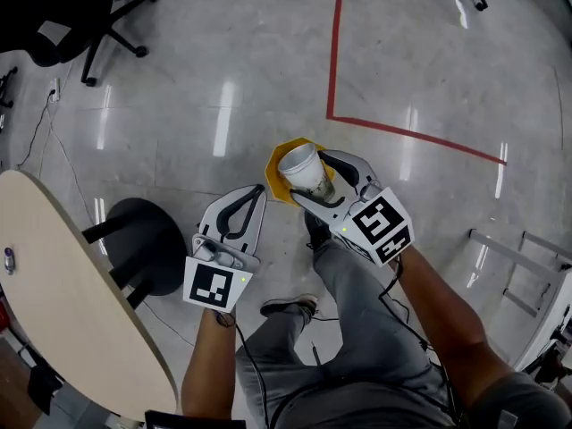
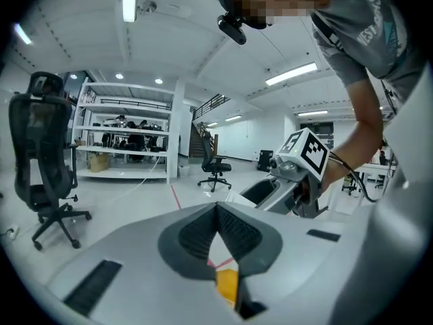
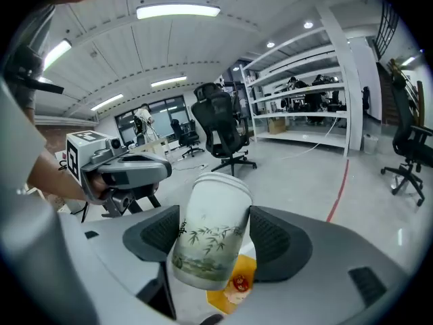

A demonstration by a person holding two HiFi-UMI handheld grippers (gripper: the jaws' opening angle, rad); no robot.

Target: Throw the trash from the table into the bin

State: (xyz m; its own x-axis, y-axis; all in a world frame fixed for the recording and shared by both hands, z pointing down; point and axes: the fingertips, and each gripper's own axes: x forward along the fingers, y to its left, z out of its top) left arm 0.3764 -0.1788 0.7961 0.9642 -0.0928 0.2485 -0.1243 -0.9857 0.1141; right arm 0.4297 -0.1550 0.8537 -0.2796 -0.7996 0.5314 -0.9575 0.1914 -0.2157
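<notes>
The right tongs are clamped on a paper cup, one ribbed pad on each side of its printed wall. The cup tilts a little, rim away from the camera. It is held directly over the yellow bin on the floor, which seems the reason for the pose: loosening the grip here should let the cup fall in.

The left tongs are closed with the pad tips touching and nothing between them. They hang just beside the bin, apparently idle while the other does the work.

The table lies well apart at the left, so the cup is already off it and all but at its destination.

Much of the bin is covered by the cup and the right tongs, so I cannot judge how full it is. A pale scrap with a red mark shows inside it in the right gripper view, but what it is stays unclear. A small object on the table is too tiny to name, and the table itself runs out of frame.
</notes>
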